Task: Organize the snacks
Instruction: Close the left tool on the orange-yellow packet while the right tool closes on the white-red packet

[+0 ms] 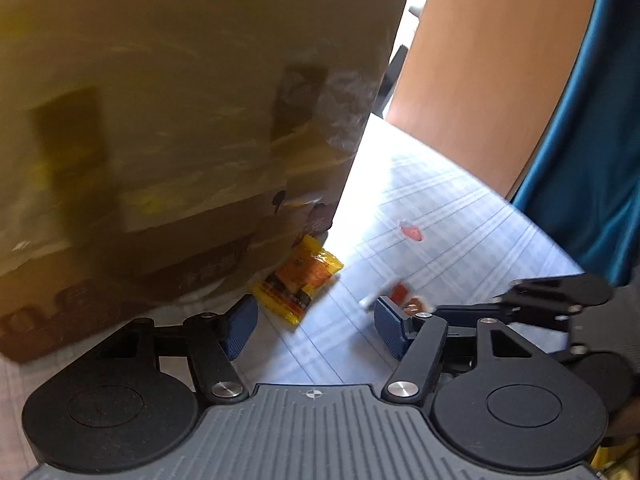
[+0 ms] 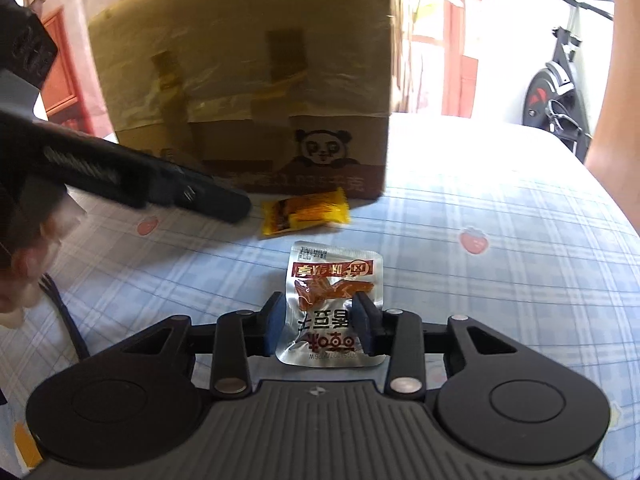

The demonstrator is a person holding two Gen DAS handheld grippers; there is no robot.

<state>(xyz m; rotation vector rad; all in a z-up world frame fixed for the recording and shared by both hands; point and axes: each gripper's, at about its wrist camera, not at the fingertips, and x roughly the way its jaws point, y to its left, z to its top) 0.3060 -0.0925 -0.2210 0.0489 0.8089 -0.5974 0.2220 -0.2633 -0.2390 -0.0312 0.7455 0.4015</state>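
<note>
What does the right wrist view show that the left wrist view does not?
Only the right wrist view: the panda print on the box, an exercise bike, and the silver packet clearly between the right hand-held gripper's fingers. Only the left wrist view: a wooden panel, blue fabric, and the open left hand-held gripper. Both: the cardboard box, yellow packet and checked tablecloth.

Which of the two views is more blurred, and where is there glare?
Left wrist view: strong motion blur smears the brown cardboard box and the yellow snack packet; the checked tablecloth is washed out by light.
Right wrist view: sharper; the silver foil snack pouch is readable, its foil glinting; the background is overexposed.
</note>
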